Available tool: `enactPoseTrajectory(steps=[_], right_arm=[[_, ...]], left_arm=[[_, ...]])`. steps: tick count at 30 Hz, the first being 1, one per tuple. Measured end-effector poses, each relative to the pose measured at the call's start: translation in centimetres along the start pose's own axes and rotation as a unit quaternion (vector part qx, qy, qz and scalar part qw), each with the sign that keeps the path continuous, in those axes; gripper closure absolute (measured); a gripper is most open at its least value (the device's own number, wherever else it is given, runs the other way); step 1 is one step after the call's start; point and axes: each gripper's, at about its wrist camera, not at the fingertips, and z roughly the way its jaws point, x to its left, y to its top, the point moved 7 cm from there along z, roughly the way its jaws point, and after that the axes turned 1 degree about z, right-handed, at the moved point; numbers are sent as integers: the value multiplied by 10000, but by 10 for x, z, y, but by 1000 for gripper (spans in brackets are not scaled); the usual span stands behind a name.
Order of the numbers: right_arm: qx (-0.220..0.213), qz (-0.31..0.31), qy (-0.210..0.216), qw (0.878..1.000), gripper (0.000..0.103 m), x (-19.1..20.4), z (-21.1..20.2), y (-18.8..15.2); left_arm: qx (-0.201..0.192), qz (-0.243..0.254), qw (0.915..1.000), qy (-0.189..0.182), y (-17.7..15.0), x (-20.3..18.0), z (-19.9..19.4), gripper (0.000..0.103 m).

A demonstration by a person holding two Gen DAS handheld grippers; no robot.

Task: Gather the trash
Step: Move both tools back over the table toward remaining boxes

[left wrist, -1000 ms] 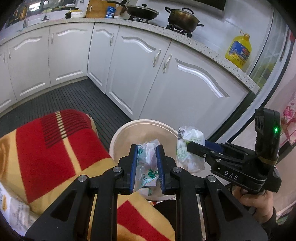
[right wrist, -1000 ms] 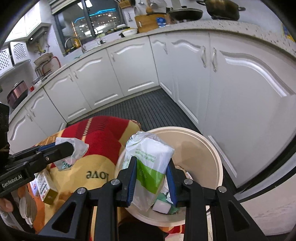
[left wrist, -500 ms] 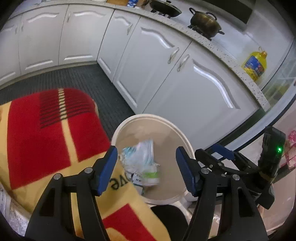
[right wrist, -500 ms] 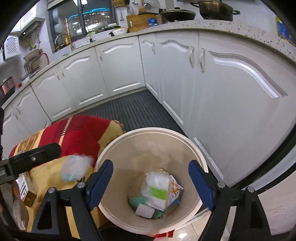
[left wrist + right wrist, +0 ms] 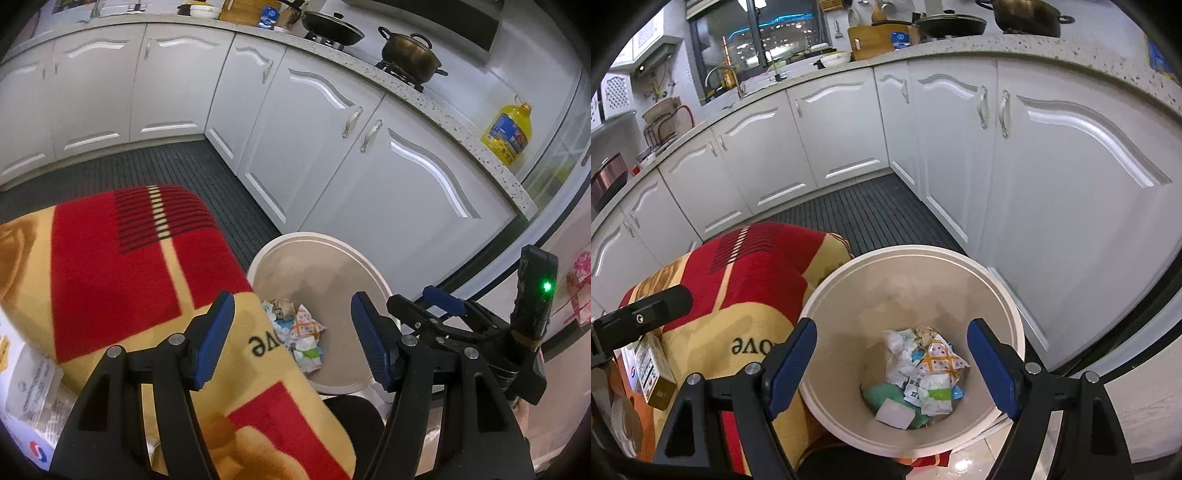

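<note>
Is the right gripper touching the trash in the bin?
Apart. The right wrist view shows the right gripper open above the bin, trash lying at the bottom.

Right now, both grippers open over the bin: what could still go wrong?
1. The white bin stands tight against the red and yellow blanket; a low sweep by the left gripper could snag the blanket or knock the bin.
2. The right gripper hangs close beside the left one, so they may collide when moving on.
3. The wrappers lie loose in the bin; tipping it would spill them onto the floor.
</note>
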Motion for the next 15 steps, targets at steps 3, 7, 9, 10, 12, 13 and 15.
enactPoseTrajectory(steps=[3, 7, 9, 10, 12, 13, 15], right_arm=[[-18, -29, 18, 10000, 21, 7, -2, 0], [-69, -85, 46, 9999, 21, 16, -8, 0], [-90, -98, 92, 9999, 21, 21, -10, 1], [-100, -101, 127, 9998, 21, 25, -12, 2], [-131, -114, 192, 9997, 21, 31, -14, 3], [-146, -123, 222, 9996, 21, 35, -15, 3], [-170, -167, 314, 9992, 20, 46, -17, 5]], left_arm=[[-64, 91, 9998, 143, -2, 3, -7, 39], [-210, 118, 9995, 226, -4, 9, -23, 39], [-265, 111, 9991, 299, -5, 13, -31, 39], [-310, 110, 9989, 337, -5, 16, -36, 39], [-403, 138, 9980, 473, -5, 20, -46, 39], [-465, 157, 9972, 564, -5, 24, -52, 39], [-563, 164, 9959, 691, -5, 30, -63, 39]])
